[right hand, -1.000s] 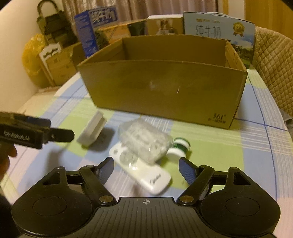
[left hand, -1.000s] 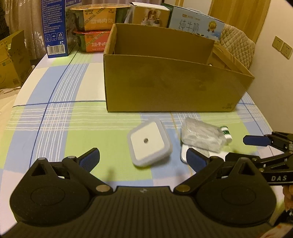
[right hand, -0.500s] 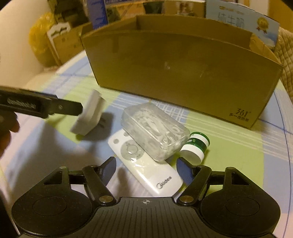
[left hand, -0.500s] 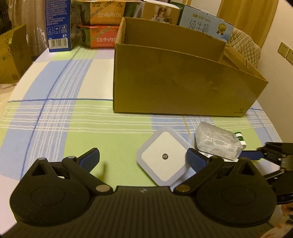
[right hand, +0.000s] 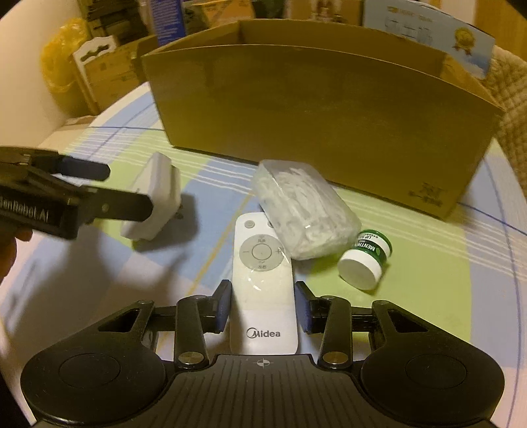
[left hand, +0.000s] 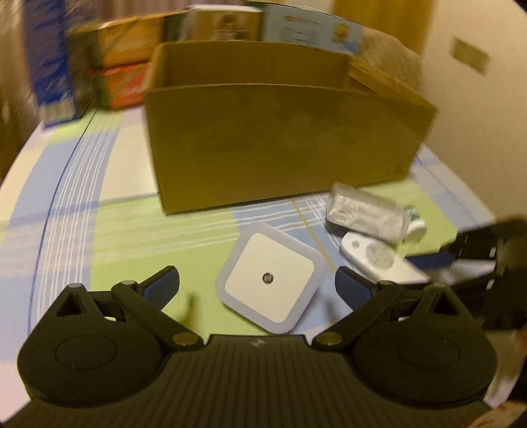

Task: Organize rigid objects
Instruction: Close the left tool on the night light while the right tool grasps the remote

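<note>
A white square plug-in night light [left hand: 271, 280] lies between the wide-open fingers of my left gripper [left hand: 258, 289]; it also shows in the right wrist view [right hand: 154, 200]. A white Midea remote [right hand: 263, 289] lies on the checked tablecloth between the fingers of my right gripper [right hand: 262, 309], which are narrowed close to its sides with small gaps. A clear plastic box [right hand: 303, 210] rests partly on the remote's far end. A small green-and-white jar [right hand: 365, 260] lies on its side to the right.
A large open cardboard box [right hand: 316, 112] stands just behind the objects. Packaged boxes [left hand: 296, 29] stand behind it. More cartons [right hand: 98, 69] and a yellow bag [right hand: 59, 66] sit off the table at left. A quilted chair back [right hand: 510, 98] is at right.
My right gripper moved forward and narrowed around the remote. My left gripper moved closer to the night light, which now lies between its fingers.
</note>
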`<state>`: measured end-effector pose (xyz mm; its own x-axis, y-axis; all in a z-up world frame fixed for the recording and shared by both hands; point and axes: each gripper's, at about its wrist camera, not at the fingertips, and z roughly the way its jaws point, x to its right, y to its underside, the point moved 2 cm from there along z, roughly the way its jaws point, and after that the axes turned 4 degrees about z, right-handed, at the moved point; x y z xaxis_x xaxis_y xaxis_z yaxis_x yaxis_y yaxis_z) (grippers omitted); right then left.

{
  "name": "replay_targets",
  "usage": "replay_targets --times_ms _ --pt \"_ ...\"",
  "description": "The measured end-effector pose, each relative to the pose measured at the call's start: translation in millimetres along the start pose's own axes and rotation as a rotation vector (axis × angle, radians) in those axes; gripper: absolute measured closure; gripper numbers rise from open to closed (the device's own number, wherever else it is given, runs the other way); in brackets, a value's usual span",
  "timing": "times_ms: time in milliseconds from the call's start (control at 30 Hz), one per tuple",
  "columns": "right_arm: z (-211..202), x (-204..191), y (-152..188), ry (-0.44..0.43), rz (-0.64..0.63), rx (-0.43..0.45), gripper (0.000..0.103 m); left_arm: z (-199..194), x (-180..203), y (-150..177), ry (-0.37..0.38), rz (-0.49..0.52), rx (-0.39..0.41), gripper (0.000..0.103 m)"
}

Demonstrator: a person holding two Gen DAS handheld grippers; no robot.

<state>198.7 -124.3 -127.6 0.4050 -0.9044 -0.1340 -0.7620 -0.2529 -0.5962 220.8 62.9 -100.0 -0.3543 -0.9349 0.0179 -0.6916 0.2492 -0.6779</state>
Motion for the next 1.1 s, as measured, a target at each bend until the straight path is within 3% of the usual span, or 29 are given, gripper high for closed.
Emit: replay_targets --times_ms 167,267,567,733,967,1100 --pt "-2 3 0 0.004 0.013 0.006 0.066 15 7 -5 0.037 0.153 -0.007 0.006" --pt "-1 5 -1 0.016 0.024 0.012 0.066 21 9 -6 0.063 0.189 -0.022 0.017" --pt "1 5 1 0.028 0.020 0.025 0.065 13 19 2 0.113 0.091 -0.082 0.025" --pt "3 3 -1 0.032 0.010 0.039 0.064 14 23 0 0.081 0.073 -0.073 0.025" --pt "7 1 -2 0.039 -0.010 0.056 0.063 15 27 -1 0.021 0.117 -0.055 0.041" --pt "9 0 -3 0.044 -0.010 0.062 0.063 16 28 0 0.012 0.117 -0.052 0.042"
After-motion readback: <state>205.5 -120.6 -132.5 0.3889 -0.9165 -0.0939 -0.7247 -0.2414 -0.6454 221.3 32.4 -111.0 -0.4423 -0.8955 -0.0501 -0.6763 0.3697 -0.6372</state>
